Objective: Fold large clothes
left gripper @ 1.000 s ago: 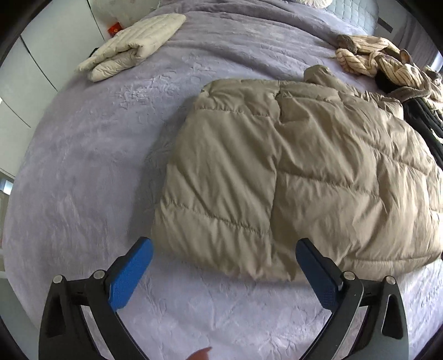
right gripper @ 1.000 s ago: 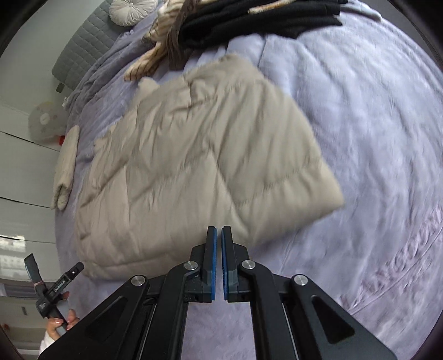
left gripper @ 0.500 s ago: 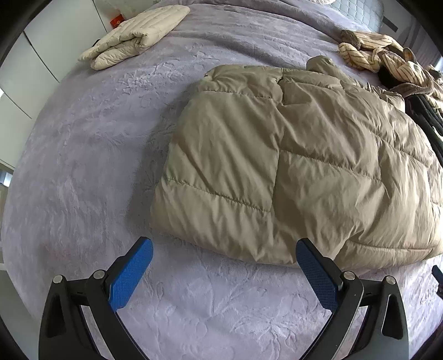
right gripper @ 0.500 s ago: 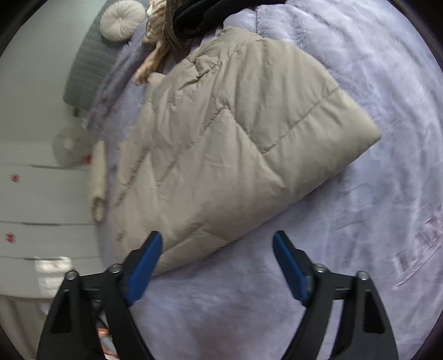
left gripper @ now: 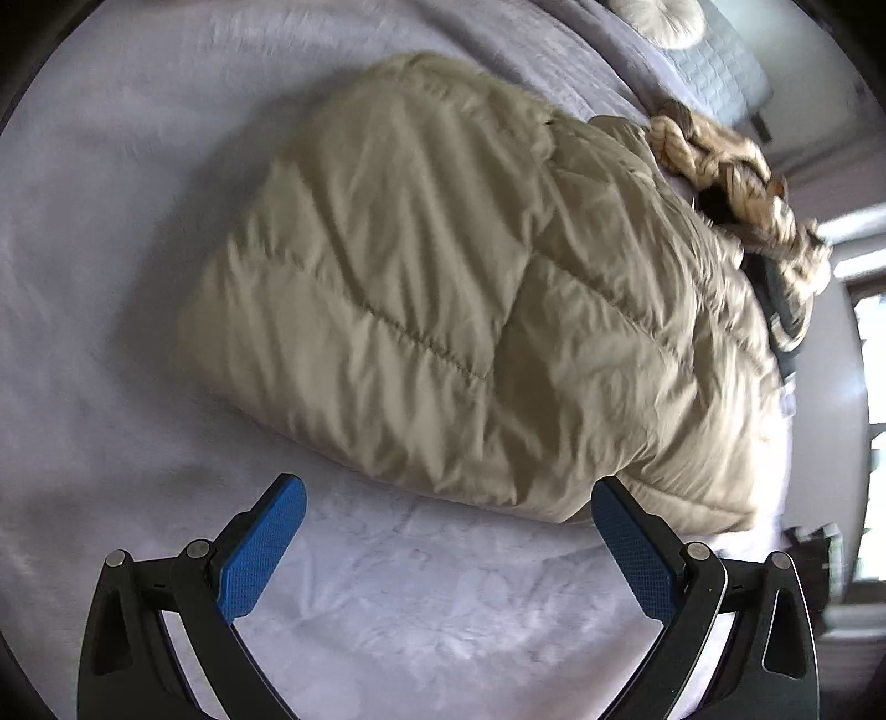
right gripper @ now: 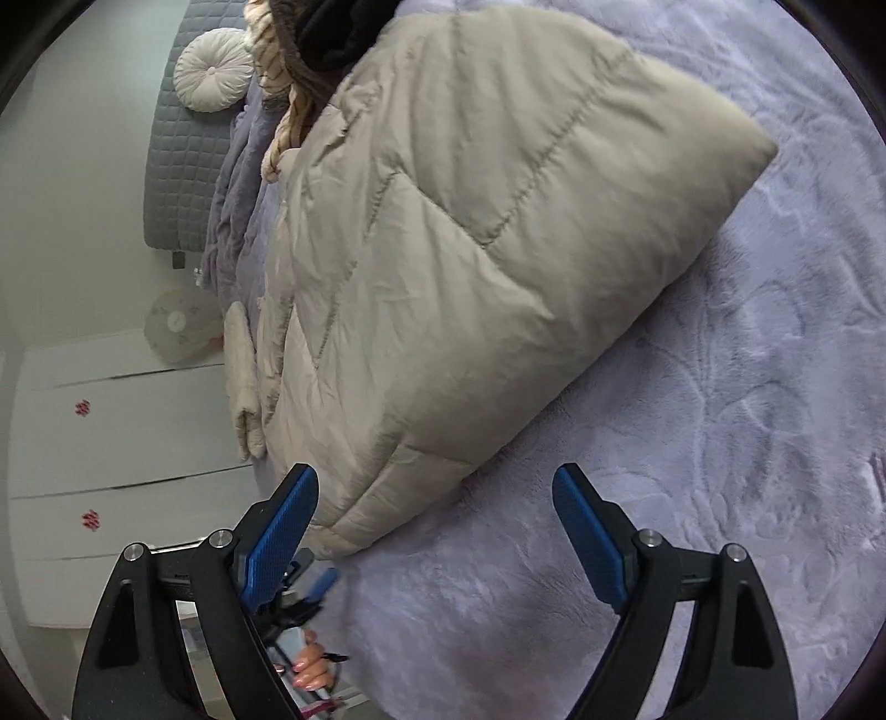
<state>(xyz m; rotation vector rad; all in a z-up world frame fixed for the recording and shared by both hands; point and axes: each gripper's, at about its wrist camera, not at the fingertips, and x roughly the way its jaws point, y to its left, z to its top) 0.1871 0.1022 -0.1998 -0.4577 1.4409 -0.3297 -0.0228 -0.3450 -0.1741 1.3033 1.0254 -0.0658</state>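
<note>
Beige quilted fabric fills the middle of both views: a puffer jacket (left gripper: 470, 310) lies folded on a lilac bedspread (left gripper: 111, 232) with an embossed floral pattern. In the left wrist view the jacket's near edge sits just beyond the left gripper (left gripper: 448, 498), whose blue-padded fingers (left gripper: 263, 545) stand wide apart and hold nothing; the right-hand pad is close to the jacket's lower corner, though contact cannot be confirmed. Past the jacket's far side lies a striped cream-and-brown garment (left gripper: 736, 183), bunched up, with darker clothing beside it, and a round white cushion (left gripper: 659, 16) rests against a grey quilted headboard (left gripper: 720, 66) at the top of the bed.

In the right wrist view the right gripper (right gripper: 437, 498) is likewise spread open and empty, hovering over the bedspread (right gripper: 747, 415) with the jacket's (right gripper: 470, 249) bottom corner reaching between its pads. The left pad (right gripper: 282, 531) overlaps the jacket's hem in the picture. Below that pad the person's hand (right gripper: 310, 670) appears, gripping the other tool's handle. A folded cream quilted garment (right gripper: 241, 376) lies at the bed's far edge beyond the jacket, in front of white cabinet doors (right gripper: 111, 421) with small red marks.
</note>
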